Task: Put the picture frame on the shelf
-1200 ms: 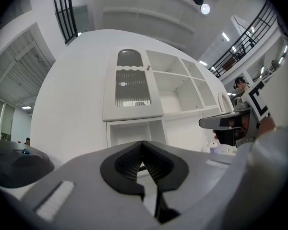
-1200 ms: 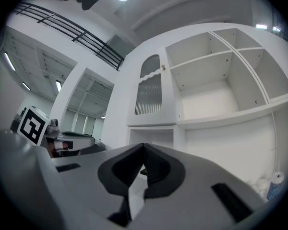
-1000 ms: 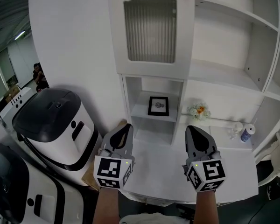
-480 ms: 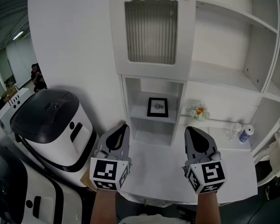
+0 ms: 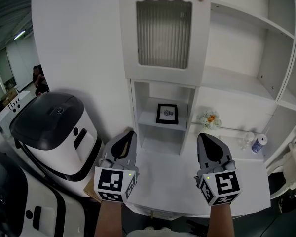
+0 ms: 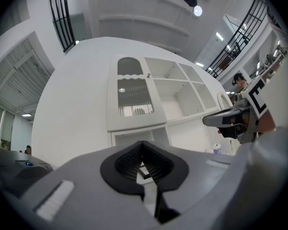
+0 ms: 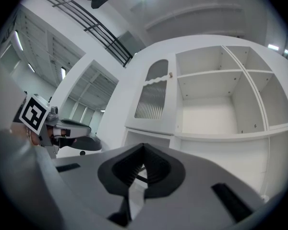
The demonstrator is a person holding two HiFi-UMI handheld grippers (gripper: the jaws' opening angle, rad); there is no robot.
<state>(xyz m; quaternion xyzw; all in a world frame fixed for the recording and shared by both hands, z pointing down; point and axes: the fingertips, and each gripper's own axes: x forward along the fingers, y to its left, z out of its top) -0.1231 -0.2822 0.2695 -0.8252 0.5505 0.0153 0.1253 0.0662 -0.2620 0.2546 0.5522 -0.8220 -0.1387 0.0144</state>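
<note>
One picture frame (image 5: pixel 167 113) at centre. Two at bottom: left tool (image 5: pixel 131 132), right tool (image 5: pixel 202 135). One flower bunch (image 5: pixel 210 118), one bottle (image 5: pixel 259 143) at right. Two black-lidded machines (image 5: pixel 54 132) at lower left.

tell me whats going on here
A person holds a gripper in each hand over the white counter, facing a white shelf unit. The left gripper and right gripper both have their fingers closed with nothing between them. The black picture frame stands upright on the small shelf in the open nook below the cabinet door, so the placing looks done. Neither gripper touches it.
</note>
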